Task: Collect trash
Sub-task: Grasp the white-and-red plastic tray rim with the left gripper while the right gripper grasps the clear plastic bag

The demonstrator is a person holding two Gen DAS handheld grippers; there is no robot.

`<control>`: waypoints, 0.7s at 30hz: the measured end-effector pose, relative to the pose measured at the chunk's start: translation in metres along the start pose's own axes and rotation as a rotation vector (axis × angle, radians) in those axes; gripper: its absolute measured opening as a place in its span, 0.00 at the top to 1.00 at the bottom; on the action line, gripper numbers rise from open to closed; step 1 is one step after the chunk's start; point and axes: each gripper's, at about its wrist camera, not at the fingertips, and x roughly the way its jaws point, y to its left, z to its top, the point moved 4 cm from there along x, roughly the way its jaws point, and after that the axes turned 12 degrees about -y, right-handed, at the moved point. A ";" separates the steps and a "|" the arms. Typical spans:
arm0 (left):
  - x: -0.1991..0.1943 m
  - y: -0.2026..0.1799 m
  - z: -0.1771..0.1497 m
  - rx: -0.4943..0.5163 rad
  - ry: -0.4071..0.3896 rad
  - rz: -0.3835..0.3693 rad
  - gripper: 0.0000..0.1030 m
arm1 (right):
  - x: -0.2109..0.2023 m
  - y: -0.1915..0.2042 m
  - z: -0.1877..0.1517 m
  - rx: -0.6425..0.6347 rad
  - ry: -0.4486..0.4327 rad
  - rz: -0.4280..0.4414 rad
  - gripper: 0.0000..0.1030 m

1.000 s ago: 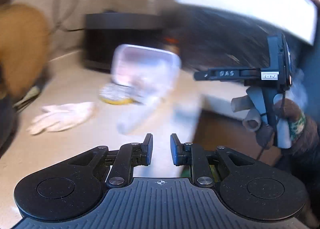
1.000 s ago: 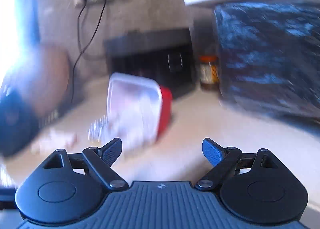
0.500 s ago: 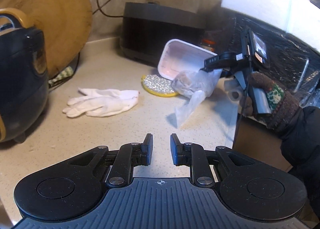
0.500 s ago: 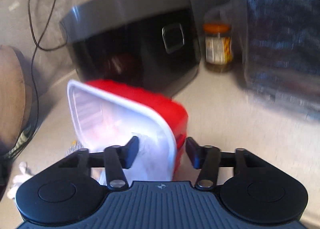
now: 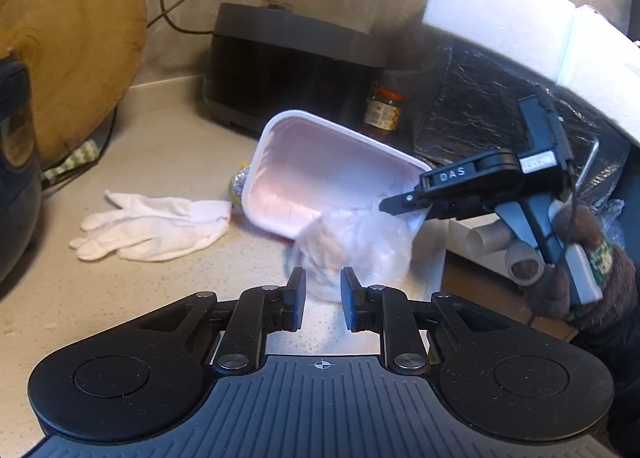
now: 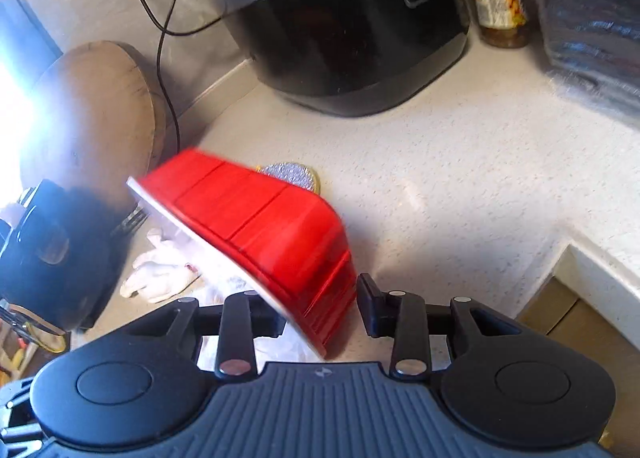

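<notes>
A foam tray, red outside (image 6: 256,217) and white inside (image 5: 320,173), hangs tilted above the counter. My right gripper (image 6: 320,310) has its jaws closing on the tray's near corner, one finger inside the rim and one against the red wall; in the left wrist view the right gripper (image 5: 400,203) reaches in from the right. A crumpled clear plastic bag (image 5: 352,250) hangs below the tray's low edge. My left gripper (image 5: 322,282) stands just short of the bag, its jaws a narrow gap apart with nothing between them.
A white glove (image 5: 152,225) lies on the counter to the left, a silver scouring pad (image 6: 290,173) behind the tray. A black appliance (image 5: 288,65) and a jar (image 5: 384,109) stand at the back wall, a wooden board (image 5: 68,57) at left. The counter edge (image 6: 592,270) drops off at right.
My right gripper has closed on the tray's corner and tipped it up. The left gripper has moved closer to the plastic bag, its jaws unchanged.
</notes>
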 end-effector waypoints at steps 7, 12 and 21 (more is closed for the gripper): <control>0.036 0.014 0.016 -0.088 0.027 0.012 0.79 | -0.024 -0.005 -0.001 -0.067 -0.094 -0.067 0.66; 0.059 0.016 0.037 0.021 -0.064 0.077 0.79 | -0.037 -0.013 0.000 -0.096 -0.142 -0.059 0.49; 0.092 0.018 0.022 0.118 -0.056 0.145 0.79 | -0.073 0.014 -0.051 -0.270 -0.213 0.013 0.37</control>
